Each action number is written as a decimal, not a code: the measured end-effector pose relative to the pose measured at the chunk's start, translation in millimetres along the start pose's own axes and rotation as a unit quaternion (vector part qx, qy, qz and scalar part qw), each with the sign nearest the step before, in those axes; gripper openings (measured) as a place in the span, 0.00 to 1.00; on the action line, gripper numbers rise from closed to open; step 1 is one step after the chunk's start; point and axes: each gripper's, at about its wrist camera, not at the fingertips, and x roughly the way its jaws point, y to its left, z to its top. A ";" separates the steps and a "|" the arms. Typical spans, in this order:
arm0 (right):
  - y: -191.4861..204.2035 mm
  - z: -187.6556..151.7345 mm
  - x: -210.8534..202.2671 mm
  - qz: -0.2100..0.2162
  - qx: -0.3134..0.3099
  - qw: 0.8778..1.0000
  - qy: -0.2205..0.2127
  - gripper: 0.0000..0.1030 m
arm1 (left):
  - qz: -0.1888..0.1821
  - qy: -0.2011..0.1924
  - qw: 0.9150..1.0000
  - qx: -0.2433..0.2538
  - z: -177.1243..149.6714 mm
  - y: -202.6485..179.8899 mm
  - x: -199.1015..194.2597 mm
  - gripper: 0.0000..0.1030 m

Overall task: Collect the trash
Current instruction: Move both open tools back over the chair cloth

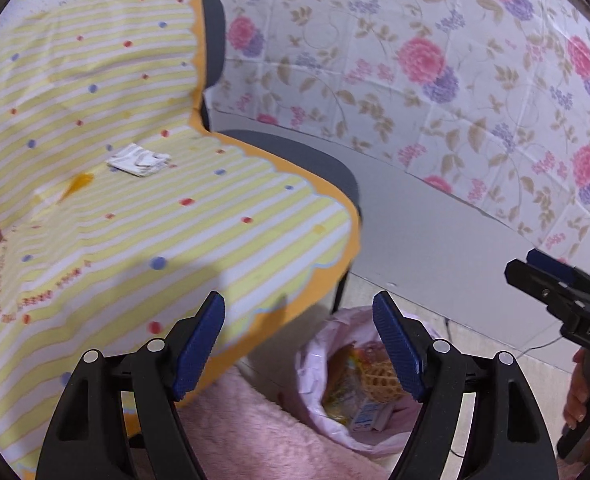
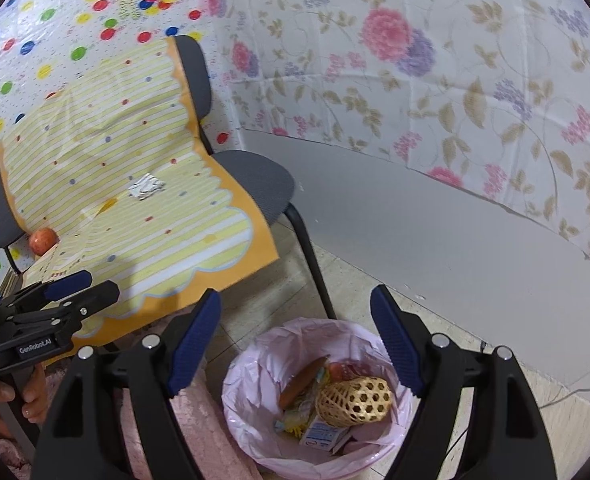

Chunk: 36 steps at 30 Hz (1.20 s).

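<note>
The right claw [image 2: 295, 340] hangs over the trash bin [image 2: 375, 458], which stands on the floor just right of the chair [image 2: 263, 184]. Its two blue fingers are spread wide and nothing is between them. This place makes sense for a drop: the bin's pink liner is open upward, and inside lie a yellow foam net [image 2: 355, 400], a small carton [image 2: 323, 434], a brownish long piece and some yellow wrappers.

The left claw [image 1: 299, 344] is also spread open and empty. It hovers over the near edge of the chair seat, where a yellow striped cloth [image 1: 135, 220] is draped over the back and seat. I judge that it waits there because trash remains on the seat: a crumpled white wrapper [image 1: 139, 159] lies far on the cloth, well apart from both claws. An apple [image 2: 43, 241] rests at the left edge of the seat; whether it counts as trash I cannot say.

Some things are hard to read. In the left wrist view the bin is partly covered by the right finger of the claw, so only part of its content shows. A small orange mark on the cloth near the wrapper may be print or a scrap; it is too blurred to decide. The apple is cut off by the frame in the left view. The deeper part of the bin is hidden under the net and carton.
</note>
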 end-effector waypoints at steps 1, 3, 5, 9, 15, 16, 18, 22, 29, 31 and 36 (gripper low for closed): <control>6.2 3.3 1.3 0.006 -0.007 1.000 -0.001 0.74 | 0.006 -0.003 1.000 0.001 0.8 3.1 -2.0 0.74; 16.8 9.2 4.9 0.017 -0.017 1.000 -0.002 0.74 | 0.017 -0.008 1.000 -0.002 1.9 12.7 -6.1 0.74; 30.1 16.2 11.9 0.034 -0.028 0.999 -0.002 0.74 | 0.021 -0.011 1.000 -0.009 3.1 24.7 -9.1 0.74; 57.6 31.5 29.8 0.064 -0.049 0.997 0.002 0.73 | 0.039 -0.014 0.999 -0.035 4.9 55.1 -13.1 0.74; 99.8 53.2 60.1 0.102 -0.087 0.991 0.011 0.56 | 0.085 -0.013 0.993 -0.083 7.9 106.1 -14.4 0.74; 107.4 57.6 68.0 0.108 -0.093 0.990 0.015 0.53 | 0.093 -0.012 0.992 -0.089 8.7 114.8 -14.5 0.74; 118.2 63.4 78.1 0.117 -0.102 0.988 0.021 0.50 | 0.110 -0.013 0.989 -0.101 12.3 132.5 -15.1 0.74; 145.0 79.1 101.0 0.133 -0.123 0.983 0.027 0.50 | 0.138 -0.019 0.983 -0.121 21.7 161.8 -19.0 0.74; 177.7 102.8 133.8 0.159 -0.137 0.977 0.034 0.50 | 0.173 -0.019 0.975 -0.138 36.9 201.7 -25.3 0.74; 186.7 109.5 145.6 0.166 -0.140 0.976 0.037 0.50 | 0.181 -0.019 0.973 -0.141 43.6 214.4 -24.2 0.74; 213.7 129.6 195.4 0.180 -0.157 0.969 0.060 0.53 | 0.189 -0.018 0.973 -0.134 61.4 241.0 -10.6 0.75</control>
